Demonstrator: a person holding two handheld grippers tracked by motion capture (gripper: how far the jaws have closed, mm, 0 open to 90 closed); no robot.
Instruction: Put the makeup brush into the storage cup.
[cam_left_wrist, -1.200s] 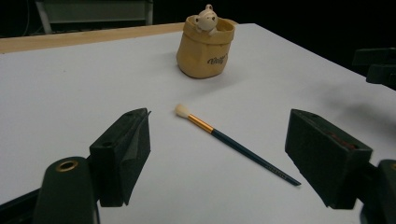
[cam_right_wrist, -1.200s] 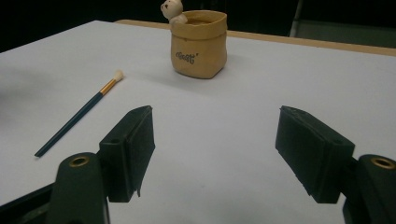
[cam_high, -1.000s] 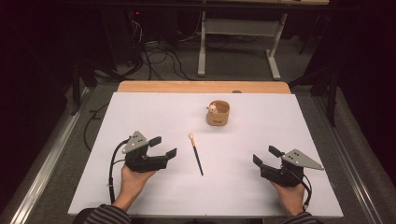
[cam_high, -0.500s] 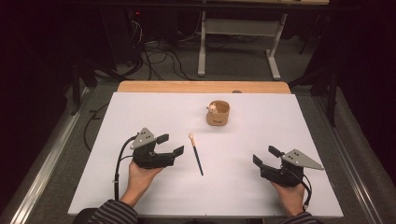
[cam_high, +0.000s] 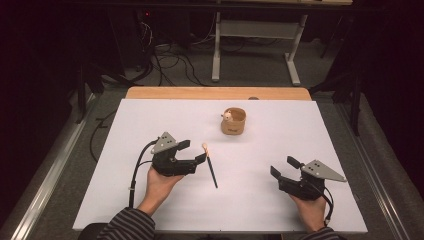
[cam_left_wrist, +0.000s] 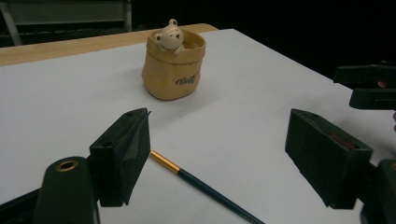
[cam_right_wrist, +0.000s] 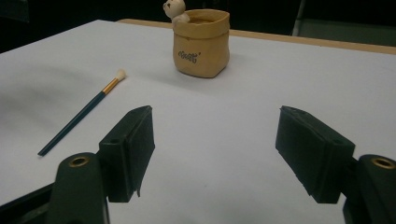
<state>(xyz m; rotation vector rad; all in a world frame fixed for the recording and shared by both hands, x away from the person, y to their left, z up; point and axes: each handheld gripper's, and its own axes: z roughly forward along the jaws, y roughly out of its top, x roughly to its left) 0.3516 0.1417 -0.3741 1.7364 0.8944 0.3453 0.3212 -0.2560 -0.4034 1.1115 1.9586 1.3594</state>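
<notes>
White surface (cam_high: 150, 125), with a wooden strip along its far edge, is shown bearing a paintbrush (cam_high: 212, 167) near the middle and a tan bear pot (cam_high: 233, 121) beyond it. Left hand-held gripper (cam_high: 192, 152) is held released just beside the brush's bristle end, its jaws spread. Right hand-held gripper (cam_high: 283, 167) is likewise released, well apart from the brush.

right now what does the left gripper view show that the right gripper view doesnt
Left gripper view alone: the other gripper's black jaws at its right edge, and the paintbrush's gold ferrule running under the left gripper's near jaw, bristles hidden. Right gripper view alone: the whole brush with its pale bristle tip, lying apart from the right gripper. Both: open jaws, the white table sheet and the tan bear pot.
</notes>
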